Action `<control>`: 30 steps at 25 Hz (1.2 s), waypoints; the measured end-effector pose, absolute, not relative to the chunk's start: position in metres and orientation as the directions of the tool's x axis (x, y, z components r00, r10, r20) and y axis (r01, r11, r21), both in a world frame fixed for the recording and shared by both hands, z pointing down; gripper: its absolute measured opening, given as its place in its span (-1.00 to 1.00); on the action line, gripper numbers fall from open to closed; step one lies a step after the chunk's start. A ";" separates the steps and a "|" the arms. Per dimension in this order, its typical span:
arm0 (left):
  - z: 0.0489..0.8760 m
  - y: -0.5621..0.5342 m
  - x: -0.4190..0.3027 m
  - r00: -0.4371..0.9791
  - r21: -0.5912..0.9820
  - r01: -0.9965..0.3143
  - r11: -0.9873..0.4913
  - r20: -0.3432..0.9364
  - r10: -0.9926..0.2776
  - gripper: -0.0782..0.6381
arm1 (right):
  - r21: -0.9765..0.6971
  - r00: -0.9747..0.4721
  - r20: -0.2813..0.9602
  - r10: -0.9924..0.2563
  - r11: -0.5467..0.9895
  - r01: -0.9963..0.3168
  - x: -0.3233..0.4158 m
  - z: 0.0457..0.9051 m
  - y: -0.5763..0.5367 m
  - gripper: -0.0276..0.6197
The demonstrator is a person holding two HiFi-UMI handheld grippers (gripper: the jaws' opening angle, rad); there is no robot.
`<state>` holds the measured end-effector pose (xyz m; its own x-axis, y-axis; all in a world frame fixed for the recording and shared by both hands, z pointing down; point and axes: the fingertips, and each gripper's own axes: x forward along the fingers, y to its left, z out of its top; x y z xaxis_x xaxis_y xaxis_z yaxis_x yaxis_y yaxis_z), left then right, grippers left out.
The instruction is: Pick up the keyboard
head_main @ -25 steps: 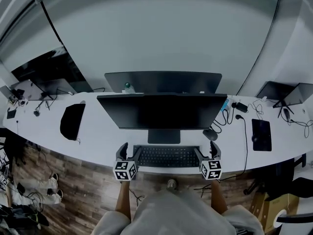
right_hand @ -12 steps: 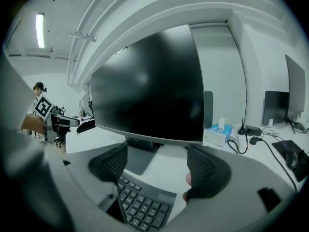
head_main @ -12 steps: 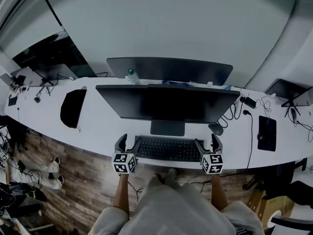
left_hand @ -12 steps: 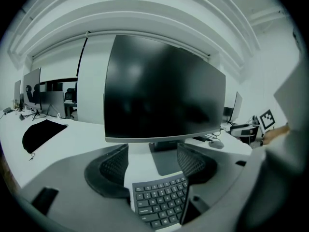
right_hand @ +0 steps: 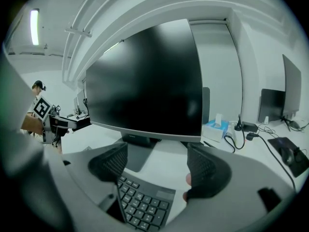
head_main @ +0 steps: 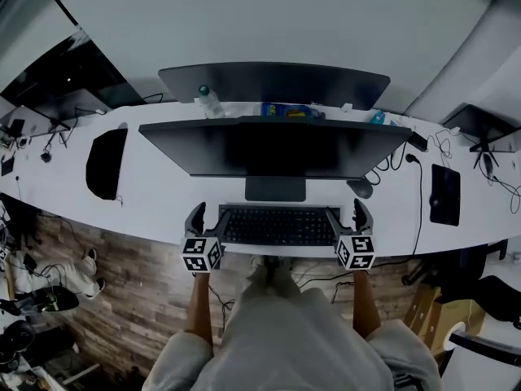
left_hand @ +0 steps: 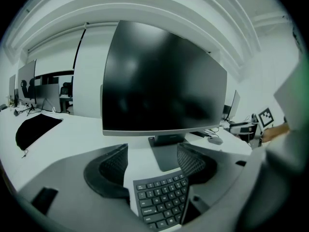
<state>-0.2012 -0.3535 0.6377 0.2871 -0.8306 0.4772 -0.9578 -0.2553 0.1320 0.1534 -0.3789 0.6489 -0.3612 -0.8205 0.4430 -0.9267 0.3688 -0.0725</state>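
Head view puts the flat black rectangular keyboard (head_main: 277, 226) at the near edge of the long white desk (head_main: 163, 206), just in front of the stand of the wide dark monitor (head_main: 273, 149). I hold my left gripper (head_main: 205, 216) at its left end and my right gripper (head_main: 348, 213) at its right end, I judge so that it lifts level. Both pairs of jaws stand apart, a keyboard corner between each, nothing clamped yet.
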 end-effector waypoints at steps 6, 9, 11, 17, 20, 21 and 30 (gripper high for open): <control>0.661 -0.357 -0.205 0.307 0.153 -0.952 -0.266 0.520 -0.797 0.06 | -0.068 -0.341 0.480 -0.808 0.353 -0.933 0.155 0.665 -0.377 0.23; 0.679 -0.359 -0.207 0.314 0.178 -0.950 -0.258 0.544 -0.778 0.06 | -0.070 -0.336 0.499 -0.799 0.349 -0.934 0.155 0.674 -0.375 0.23; 0.692 -0.359 -0.207 0.323 0.199 -0.946 -0.254 0.562 -0.762 0.06 | -0.074 -0.333 0.509 -0.793 0.345 -0.936 0.155 0.679 -0.373 0.23; 0.733 -0.357 -0.201 0.357 0.247 -0.934 -0.258 0.628 -0.692 0.09 | -0.079 -0.328 0.525 -0.785 0.339 -0.937 0.152 0.688 -0.370 0.23; 0.754 -0.355 -0.200 0.363 0.267 -0.932 -0.247 0.657 -0.660 0.10 | -0.081 -0.324 0.532 -0.782 0.334 -0.939 0.151 0.691 -0.365 0.23; 0.758 -0.355 -0.200 0.364 0.272 -0.931 -0.243 0.663 -0.654 0.11 | -0.078 -0.320 0.536 -0.781 0.332 -0.940 0.152 0.692 -0.363 0.23; 0.783 -0.361 -0.197 0.383 0.319 -0.922 -0.218 0.682 -0.623 0.12 | -0.069 -0.287 0.554 -0.781 0.301 -0.951 0.165 0.699 -0.351 0.23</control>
<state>-0.1973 -0.3614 0.7827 0.3827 -0.6234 0.6818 -0.9225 -0.2178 0.3187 0.1652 -0.3506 0.6989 -0.2874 -0.7814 0.5539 -0.9512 0.3008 -0.0691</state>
